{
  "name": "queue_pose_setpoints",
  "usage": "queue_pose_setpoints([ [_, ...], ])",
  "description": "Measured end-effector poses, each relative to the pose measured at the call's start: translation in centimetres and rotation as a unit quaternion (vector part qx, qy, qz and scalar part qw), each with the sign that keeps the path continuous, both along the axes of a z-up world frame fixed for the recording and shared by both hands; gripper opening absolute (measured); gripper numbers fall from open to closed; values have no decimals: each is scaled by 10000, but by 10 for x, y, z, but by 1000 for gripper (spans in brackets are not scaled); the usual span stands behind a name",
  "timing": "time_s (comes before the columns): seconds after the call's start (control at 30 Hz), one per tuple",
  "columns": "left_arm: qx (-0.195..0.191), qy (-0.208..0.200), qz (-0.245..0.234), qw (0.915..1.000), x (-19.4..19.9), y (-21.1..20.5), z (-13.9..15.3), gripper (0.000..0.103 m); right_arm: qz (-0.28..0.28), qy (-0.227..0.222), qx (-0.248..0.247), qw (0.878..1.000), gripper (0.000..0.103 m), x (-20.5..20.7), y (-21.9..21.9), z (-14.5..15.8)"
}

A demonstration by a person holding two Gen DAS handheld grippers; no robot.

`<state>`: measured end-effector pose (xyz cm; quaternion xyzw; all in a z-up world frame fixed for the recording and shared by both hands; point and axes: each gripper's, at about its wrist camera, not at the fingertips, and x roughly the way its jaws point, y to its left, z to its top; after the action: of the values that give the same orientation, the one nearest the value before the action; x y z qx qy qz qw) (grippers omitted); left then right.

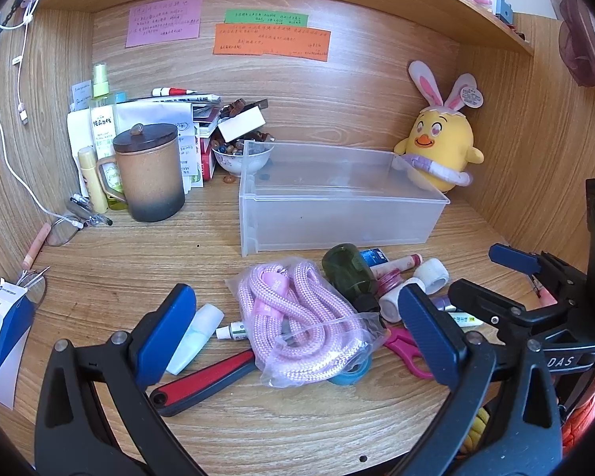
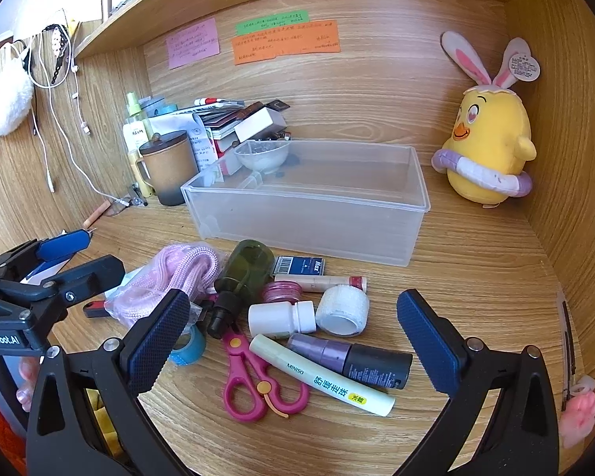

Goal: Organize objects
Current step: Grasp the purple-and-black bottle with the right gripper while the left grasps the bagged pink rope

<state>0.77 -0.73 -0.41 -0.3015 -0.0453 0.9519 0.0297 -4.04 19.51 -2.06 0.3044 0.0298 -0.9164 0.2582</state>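
Toward the back of the desk (image 2: 476,277), a clear plastic bin (image 2: 309,214) sits open-topped, with nothing in it that I can make out through its cloudy walls. Just behind its left end are a small bowl of beads (image 1: 240,156) and a brown lidded mug (image 1: 150,174), and off its right end a yellow plush chick (image 2: 488,146) stands near the back right corner.

Between the bin and the front edge lies the clutter. A bagged pink rope (image 1: 297,317) sits at the left of the heap, with a red-and-black handled tool (image 1: 202,382) beside it near the front edge and a blue tape roll (image 2: 186,345) partly under the bag. A dark green spray bottle (image 2: 242,277) leans against the rope. To its right are a blue box (image 2: 300,266), a lip balm tube (image 2: 321,282), a pink jar (image 2: 281,291), a white pill bottle (image 2: 281,319) and a white bandage roll (image 2: 343,309), all close together. Nearer me lie pink scissors (image 2: 258,380), a pale MINISO tube (image 2: 321,377) and a purple-and-black bottle (image 2: 353,359), the two touching.

My left gripper (image 1: 297,329) hangs over the rope with its fingers spread wide, holding nothing. My right gripper (image 2: 293,341) hovers over the scissors and tube, likewise spread and bare.
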Motion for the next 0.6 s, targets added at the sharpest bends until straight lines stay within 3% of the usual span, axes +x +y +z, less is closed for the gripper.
queue_pose_setpoints([
  [0.2, -273, 110, 93, 9995, 12, -17, 6, 103, -20, 11, 53, 10000, 103, 0, 6, -2],
  [0.4, -437, -256, 174, 9986, 15, -38, -9, 103, -162, -146, 44, 9998, 103, -6, 20, -8],
  [0.6, -315, -710, 73, 9969, 13, -54, -34, 85, -233, -461, 76, 9986, 103, -14, 34, -22],
])
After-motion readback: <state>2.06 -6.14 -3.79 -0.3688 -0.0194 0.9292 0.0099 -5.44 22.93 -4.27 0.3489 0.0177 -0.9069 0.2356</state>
